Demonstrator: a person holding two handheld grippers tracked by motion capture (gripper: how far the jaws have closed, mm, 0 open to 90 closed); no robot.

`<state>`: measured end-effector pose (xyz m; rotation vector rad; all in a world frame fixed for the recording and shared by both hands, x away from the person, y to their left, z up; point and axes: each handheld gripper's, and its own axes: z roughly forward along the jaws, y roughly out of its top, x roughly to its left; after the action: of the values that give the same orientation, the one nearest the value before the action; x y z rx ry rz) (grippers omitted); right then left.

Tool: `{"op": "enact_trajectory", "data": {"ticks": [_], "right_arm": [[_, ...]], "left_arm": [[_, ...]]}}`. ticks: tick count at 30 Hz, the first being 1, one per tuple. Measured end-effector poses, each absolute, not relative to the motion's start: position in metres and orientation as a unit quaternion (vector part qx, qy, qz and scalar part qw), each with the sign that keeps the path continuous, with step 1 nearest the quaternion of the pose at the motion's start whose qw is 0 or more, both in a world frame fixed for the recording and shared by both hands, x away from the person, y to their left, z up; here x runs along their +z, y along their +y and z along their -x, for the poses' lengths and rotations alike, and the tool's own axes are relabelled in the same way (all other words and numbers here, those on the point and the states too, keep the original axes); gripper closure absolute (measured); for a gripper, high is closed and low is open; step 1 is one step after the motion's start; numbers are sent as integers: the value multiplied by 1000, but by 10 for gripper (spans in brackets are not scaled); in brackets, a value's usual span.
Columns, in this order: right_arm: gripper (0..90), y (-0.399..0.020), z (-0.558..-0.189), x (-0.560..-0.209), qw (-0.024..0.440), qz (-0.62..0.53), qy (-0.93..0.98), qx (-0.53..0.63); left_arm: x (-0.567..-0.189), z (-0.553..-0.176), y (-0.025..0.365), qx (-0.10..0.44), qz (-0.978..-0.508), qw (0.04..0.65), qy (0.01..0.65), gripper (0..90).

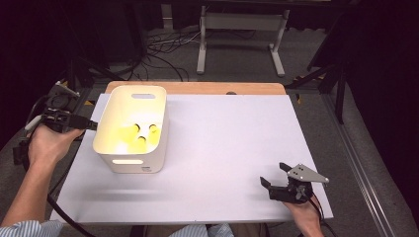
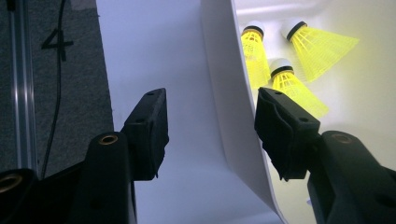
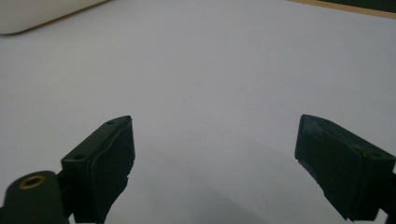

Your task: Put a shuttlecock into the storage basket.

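We find the left gripper (image 2: 211, 128) at the white bin's (image 1: 114, 106) left wall, jaws wide, straddling the rim (image 2: 229, 93) without pressing it. Three yellow shuttlecocks (image 2: 294, 86) lie on the bin floor, corks toward its far end. The right gripper (image 3: 215, 163) rests wide open, empty, over the white table (image 1: 227, 133).
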<state>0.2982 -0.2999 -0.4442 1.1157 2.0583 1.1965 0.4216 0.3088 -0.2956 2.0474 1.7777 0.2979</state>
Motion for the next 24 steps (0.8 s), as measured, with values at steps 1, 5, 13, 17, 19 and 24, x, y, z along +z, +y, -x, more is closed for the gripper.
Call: {"op": "enact_trajectory", "data": {"ticks": [1, 5, 13, 17, 19, 24], "right_arm": [[126, -300, -298, -444, 253, -411, 757, 441], [126, -300, -298, -444, 253, -411, 757, 441], [126, -300, -298, -444, 253, -411, 757, 440], [126, -300, -298, -444, 254, -410, 757, 441], [126, -300, -298, -444, 253, -411, 757, 441], [126, -300, -298, -444, 254, -411, 757, 440]], "left_arm": [[-296, -421, 310, 107, -734, 206, 638, 450], [-298, -418, 312, 108, -733, 207, 639, 450], [-303, -413, 318, 108, -729, 207, 644, 449], [-306, -411, 320, 109, -725, 208, 648, 449], [-307, -409, 322, 114, -725, 207, 647, 450], [-310, -406, 322, 113, -726, 205, 646, 449]]}}
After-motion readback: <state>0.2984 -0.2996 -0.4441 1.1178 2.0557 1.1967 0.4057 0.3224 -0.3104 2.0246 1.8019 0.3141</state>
